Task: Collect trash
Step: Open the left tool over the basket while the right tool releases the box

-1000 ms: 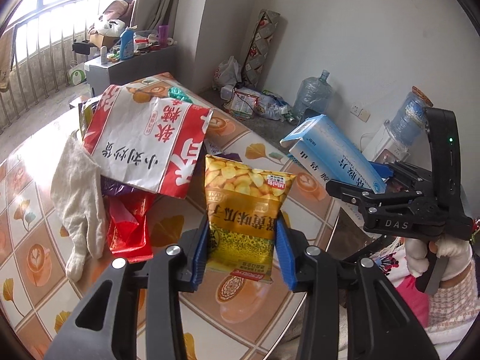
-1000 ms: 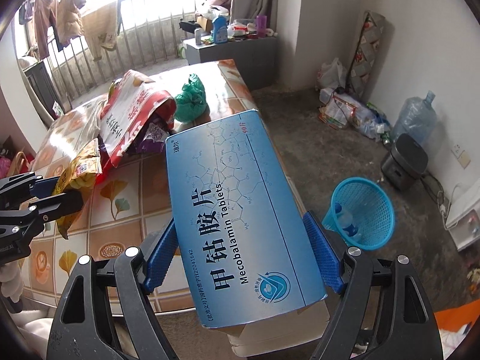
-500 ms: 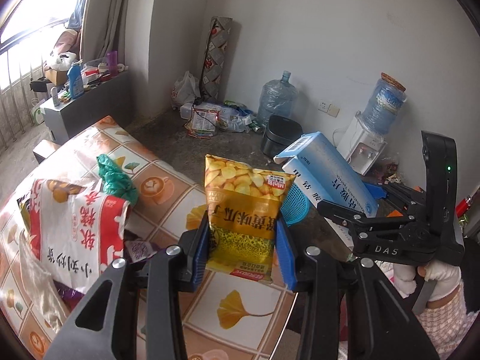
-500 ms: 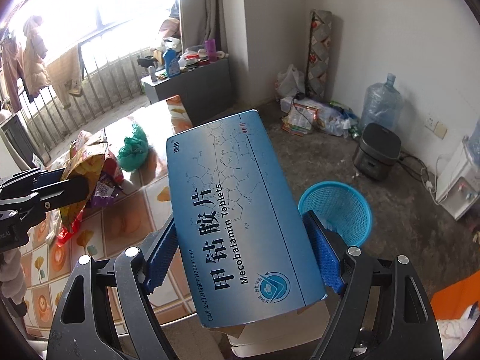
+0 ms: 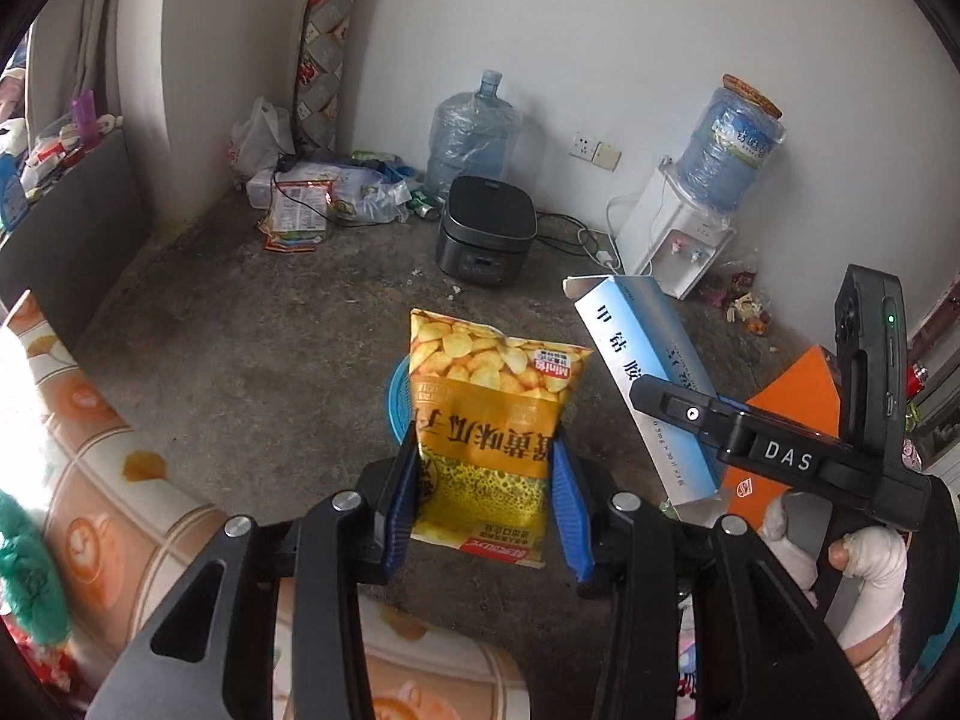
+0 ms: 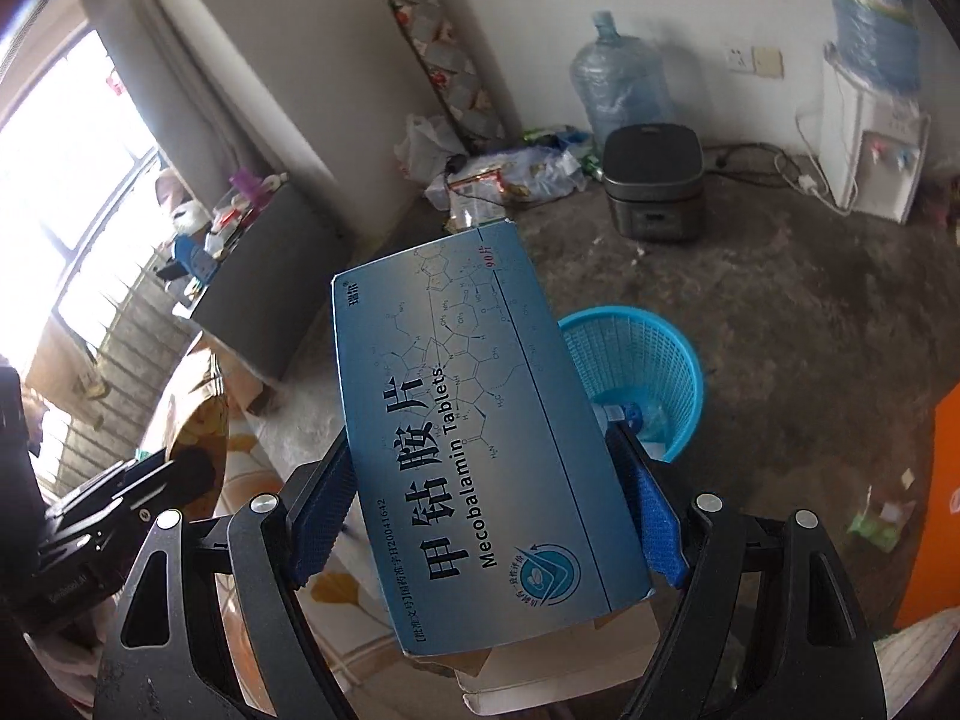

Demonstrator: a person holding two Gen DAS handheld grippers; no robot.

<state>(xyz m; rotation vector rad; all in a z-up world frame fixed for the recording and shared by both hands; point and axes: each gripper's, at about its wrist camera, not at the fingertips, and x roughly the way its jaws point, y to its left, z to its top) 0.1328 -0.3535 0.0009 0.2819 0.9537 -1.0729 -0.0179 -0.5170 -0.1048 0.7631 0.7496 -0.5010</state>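
snack bag [image 5: 489,420], tablet box [image 6: 474,450] clamped above basket [image 6: 654,360].

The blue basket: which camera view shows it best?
The right wrist view: the basket shows its rim, mesh wall and some trash inside, with only its left side hidden by the blue box. In the left wrist view, the snack bag covers nearly all of it.

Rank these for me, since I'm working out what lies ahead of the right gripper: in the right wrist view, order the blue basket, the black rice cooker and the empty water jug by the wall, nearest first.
1. Blue basket: on the floor just beyond the right gripper, to its right.
2. Black rice cooker: farther back on the floor.
3. Empty water jug: farthest, against the wall.
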